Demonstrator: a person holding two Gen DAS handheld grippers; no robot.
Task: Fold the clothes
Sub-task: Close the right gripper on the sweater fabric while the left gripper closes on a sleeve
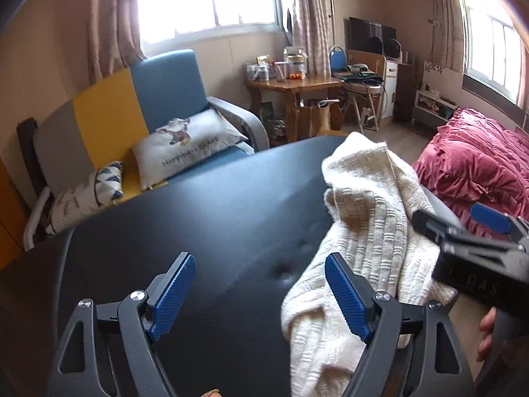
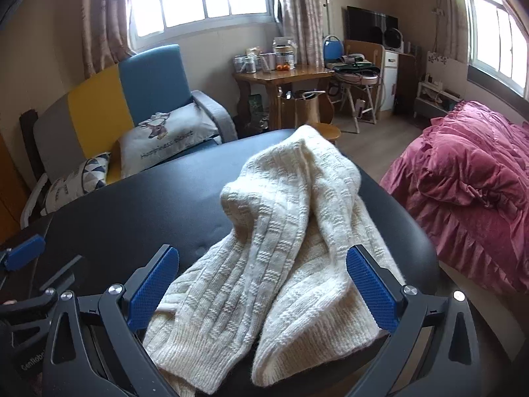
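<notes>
A cream knitted sweater lies crumpled on a black padded table. In the right wrist view my right gripper is open, its blue pads on either side of the sweater's near folds and just above them. In the left wrist view the sweater sits on the right half of the table. My left gripper is open over the bare table, its right finger at the sweater's left edge. The right gripper shows at the right of that view, over the sweater's far side.
A blue, yellow and grey sofa with cushions stands beyond the table on the left. A bed with a pink quilt lies to the right. A wooden table with jars and a small wooden stool stand behind.
</notes>
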